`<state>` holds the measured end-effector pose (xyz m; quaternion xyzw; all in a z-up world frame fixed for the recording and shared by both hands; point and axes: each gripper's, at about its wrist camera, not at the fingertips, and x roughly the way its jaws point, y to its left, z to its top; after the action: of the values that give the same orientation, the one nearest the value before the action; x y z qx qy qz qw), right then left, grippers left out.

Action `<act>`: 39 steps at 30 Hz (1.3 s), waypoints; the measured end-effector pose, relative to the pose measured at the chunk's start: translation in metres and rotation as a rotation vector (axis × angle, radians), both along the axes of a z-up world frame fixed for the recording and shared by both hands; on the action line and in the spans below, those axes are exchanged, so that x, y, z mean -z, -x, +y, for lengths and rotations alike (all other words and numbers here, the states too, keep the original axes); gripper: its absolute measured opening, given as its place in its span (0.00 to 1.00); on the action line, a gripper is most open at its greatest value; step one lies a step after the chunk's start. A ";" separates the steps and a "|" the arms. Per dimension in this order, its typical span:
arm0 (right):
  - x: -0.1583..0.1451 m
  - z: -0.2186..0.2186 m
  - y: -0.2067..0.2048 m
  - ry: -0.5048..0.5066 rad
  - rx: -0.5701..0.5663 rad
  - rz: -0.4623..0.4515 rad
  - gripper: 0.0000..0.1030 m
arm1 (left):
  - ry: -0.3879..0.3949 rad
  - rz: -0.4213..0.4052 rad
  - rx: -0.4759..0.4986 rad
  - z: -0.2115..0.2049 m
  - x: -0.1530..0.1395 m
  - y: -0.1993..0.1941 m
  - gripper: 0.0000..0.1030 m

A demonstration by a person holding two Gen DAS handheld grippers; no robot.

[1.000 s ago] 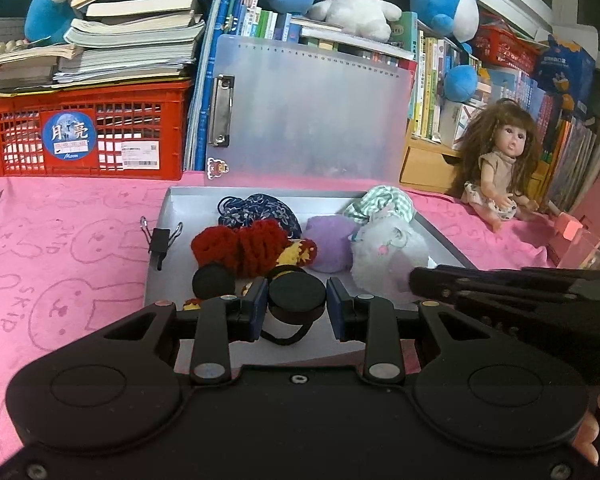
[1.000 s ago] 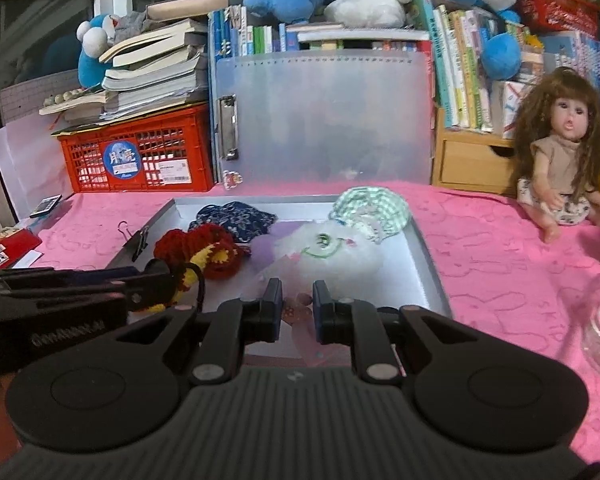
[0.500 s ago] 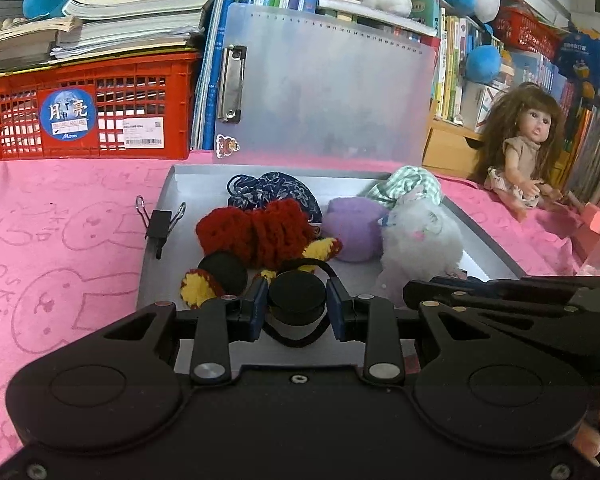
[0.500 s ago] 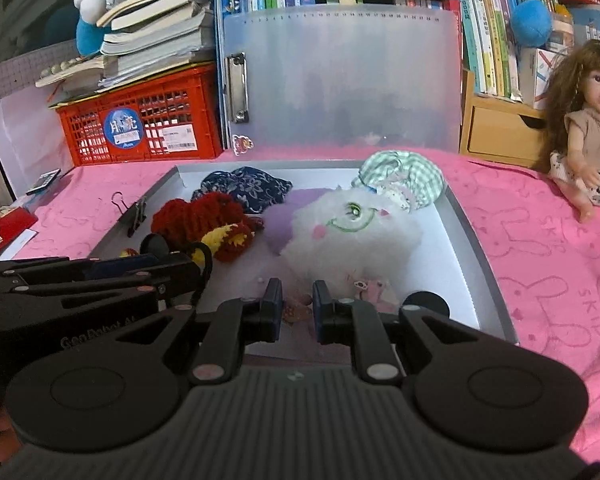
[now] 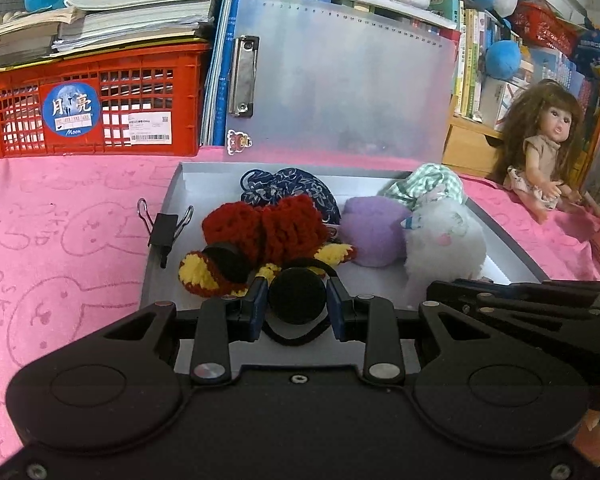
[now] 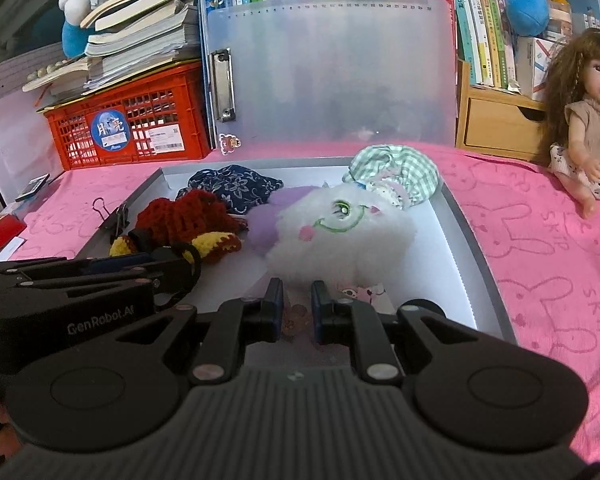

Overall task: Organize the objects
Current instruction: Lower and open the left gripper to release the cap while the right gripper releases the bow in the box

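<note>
Matte black left claw (image 5: 297, 306) with blue pads and silver screws.

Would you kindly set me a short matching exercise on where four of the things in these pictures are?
Things:
1. binder clip
2. doll
3. black disc
4. white plush

Places:
a. between the fingers of the left hand-held gripper
b. sitting on the pink cloth
c. clipped on the tray's left rim
d. lying inside the tray

Pairs: 1-c, 2-b, 3-a, 4-d
</note>
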<state>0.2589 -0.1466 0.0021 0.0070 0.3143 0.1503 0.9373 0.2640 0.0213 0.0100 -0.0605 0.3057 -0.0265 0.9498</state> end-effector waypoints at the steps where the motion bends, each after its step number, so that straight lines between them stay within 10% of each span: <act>1: 0.001 -0.001 -0.001 -0.005 0.002 0.002 0.18 | 0.001 0.002 0.000 0.000 0.000 0.000 0.29; 32: 0.004 -0.009 0.002 -0.077 0.029 0.013 0.28 | -0.022 0.006 0.009 -0.004 0.003 0.002 0.29; 39: -0.006 -0.011 0.010 -0.087 0.027 -0.022 0.44 | -0.033 -0.026 0.023 -0.007 -0.009 0.010 0.35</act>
<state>0.2493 -0.1573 0.0080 0.0505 0.2972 0.1512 0.9414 0.2537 0.0145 0.0192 -0.0410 0.2942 -0.0330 0.9543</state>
